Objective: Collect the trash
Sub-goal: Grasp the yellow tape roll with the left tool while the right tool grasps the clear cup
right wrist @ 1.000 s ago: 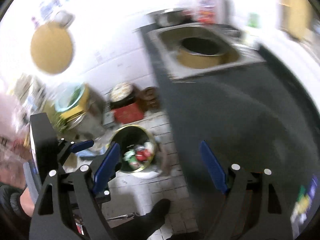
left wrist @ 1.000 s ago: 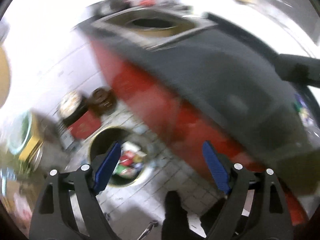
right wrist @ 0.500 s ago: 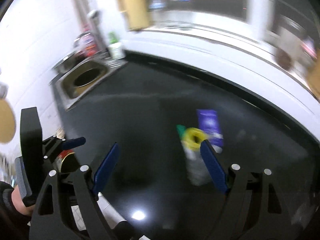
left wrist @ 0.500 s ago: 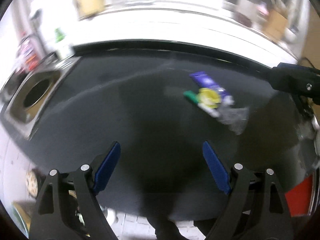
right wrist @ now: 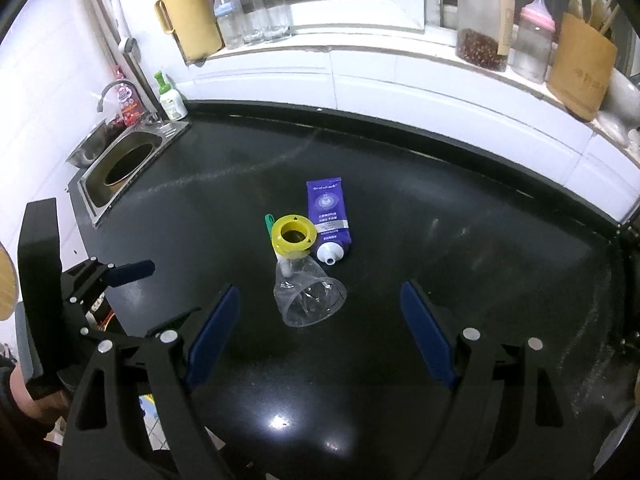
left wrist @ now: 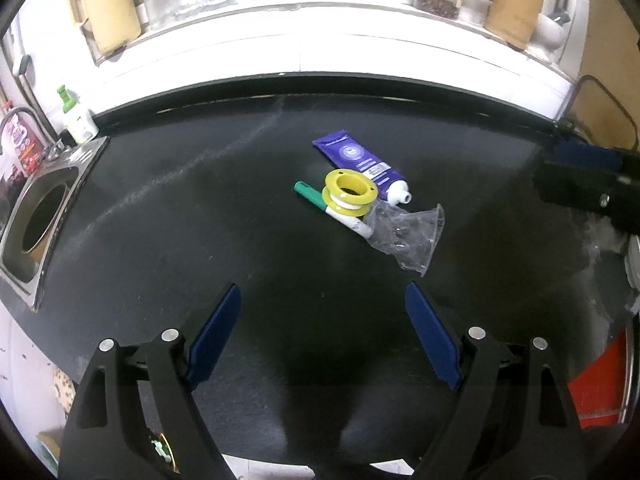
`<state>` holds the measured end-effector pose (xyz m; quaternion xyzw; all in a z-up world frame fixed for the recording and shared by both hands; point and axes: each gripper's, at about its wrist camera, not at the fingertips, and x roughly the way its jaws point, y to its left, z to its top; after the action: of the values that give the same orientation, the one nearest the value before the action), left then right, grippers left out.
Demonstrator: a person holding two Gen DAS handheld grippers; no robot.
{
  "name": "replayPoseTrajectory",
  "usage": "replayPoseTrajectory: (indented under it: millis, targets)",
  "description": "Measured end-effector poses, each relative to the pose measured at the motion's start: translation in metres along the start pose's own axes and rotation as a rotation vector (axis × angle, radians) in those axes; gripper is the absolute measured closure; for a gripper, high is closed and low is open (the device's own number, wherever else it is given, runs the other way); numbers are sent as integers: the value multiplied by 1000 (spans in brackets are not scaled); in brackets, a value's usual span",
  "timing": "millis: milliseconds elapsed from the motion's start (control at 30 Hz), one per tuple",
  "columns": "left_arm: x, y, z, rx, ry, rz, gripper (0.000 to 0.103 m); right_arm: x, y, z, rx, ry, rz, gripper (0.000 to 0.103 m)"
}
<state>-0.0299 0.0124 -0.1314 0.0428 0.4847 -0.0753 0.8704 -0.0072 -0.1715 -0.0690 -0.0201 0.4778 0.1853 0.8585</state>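
Both my claws are wide open and hold nothing. The crushed plastic cup [right wrist: 310,300] lies just ahead of my right claw [right wrist: 320,330], mouth toward me. My left claw [left wrist: 323,334] is farther away, so right goes.

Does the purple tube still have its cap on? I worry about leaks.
No, the purple tube lies on the black counter with its white nozzle bare and open.
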Motion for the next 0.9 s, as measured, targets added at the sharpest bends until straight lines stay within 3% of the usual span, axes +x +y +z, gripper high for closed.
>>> replayPoseTrajectory:
  millis: [300,567,800,900]
  targets:
    - [16,19,8,7,-4,14,21,37,2,-4,-48,67,49,23]
    - [55,18,54,234,-33,-62,21,78,1,-10,-98,131,93,23]
    - [98,0,79,516,9,-166,21,112,-5,-7,-135,176,139,23]
    - [110,-8,83,589,29,-211,21,126,-4,-6,-155,208,167,23]
